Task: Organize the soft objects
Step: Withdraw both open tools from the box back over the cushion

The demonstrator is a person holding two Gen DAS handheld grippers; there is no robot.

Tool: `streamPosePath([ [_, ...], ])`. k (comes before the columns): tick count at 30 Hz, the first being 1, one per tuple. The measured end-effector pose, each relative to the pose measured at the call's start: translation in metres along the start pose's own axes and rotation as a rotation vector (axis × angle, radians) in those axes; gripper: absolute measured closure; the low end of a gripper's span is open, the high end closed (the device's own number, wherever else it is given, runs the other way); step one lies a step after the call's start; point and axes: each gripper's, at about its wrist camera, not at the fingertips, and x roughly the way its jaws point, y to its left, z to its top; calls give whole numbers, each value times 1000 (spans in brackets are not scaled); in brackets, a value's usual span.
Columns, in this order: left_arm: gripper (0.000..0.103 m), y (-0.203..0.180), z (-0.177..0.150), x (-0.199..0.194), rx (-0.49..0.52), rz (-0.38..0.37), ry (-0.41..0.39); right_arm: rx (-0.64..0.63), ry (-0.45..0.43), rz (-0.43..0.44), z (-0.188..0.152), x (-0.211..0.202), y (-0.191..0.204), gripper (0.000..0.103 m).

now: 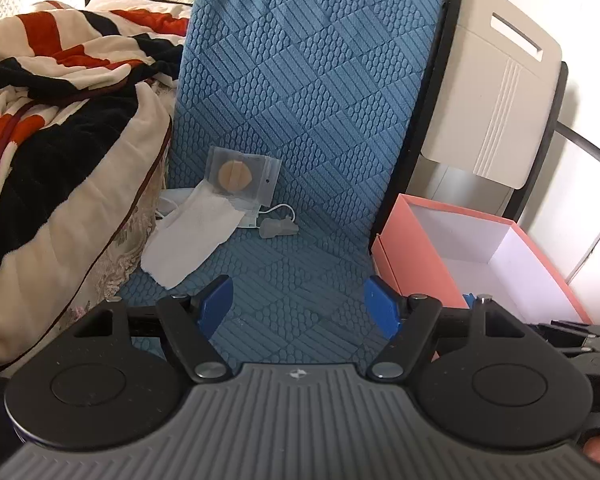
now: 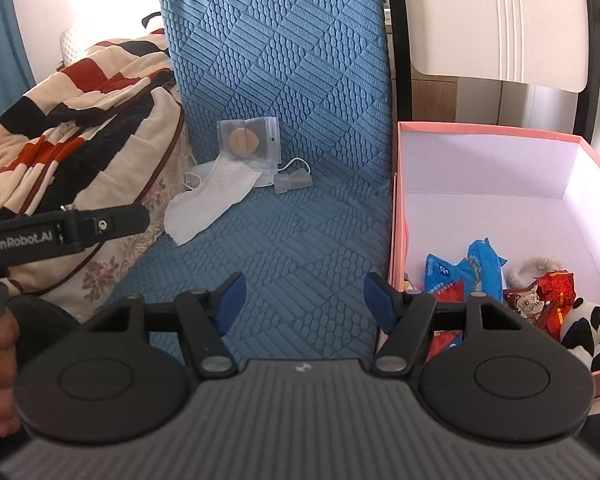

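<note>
My right gripper's body hides the lower part of the snack packets (image 2: 466, 270) in the pink box (image 2: 484, 130). White cloth (image 2: 212, 196) covers most of the face mask (image 2: 266, 178). Sachet (image 2: 248, 140) print too small to read.

Blue-covered chair (image 2: 284, 80) beside white chair (image 2: 500, 20), daylit.

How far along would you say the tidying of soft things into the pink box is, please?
Partly done: the pink cardboard box already holds a panda plush toy and snack packets. Nothing is in hand; both grippers are open. The white cloth and clear sachet remain on the blue cushion.
</note>
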Motion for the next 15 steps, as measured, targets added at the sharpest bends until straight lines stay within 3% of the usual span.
streamPosePath([
  [15, 16, 12, -14, 17, 37, 43, -25, 23, 19, 12, -5, 16, 2, 35],
])
